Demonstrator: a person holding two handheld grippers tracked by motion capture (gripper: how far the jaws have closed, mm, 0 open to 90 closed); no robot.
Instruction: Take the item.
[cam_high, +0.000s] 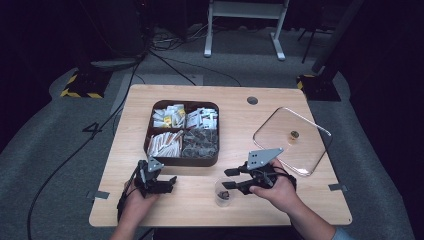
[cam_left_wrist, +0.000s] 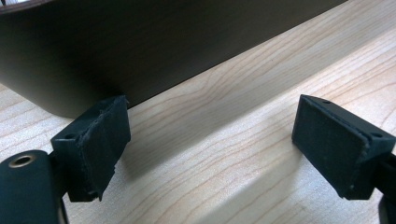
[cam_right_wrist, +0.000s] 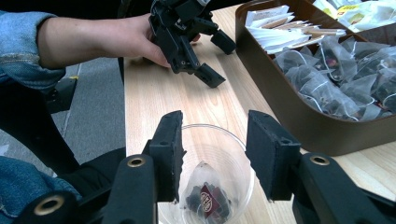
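Directly under our right gripper (cam_right_wrist: 212, 161), jaws parted and empty, stands the clear cup (cam_right_wrist: 205, 172) holding a tea bag (cam_right_wrist: 205, 198); our left gripper (cam_high: 159, 184), also spread, waits beside the brown tray (cam_high: 186, 161).

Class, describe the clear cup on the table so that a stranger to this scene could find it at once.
Start at the brown four-part tray on the wooden table. Move toward the person's edge, right of the tray's near corner, to the right claw. The clear cup stands below that open claw, the only small see-through container, with one tea bag inside.
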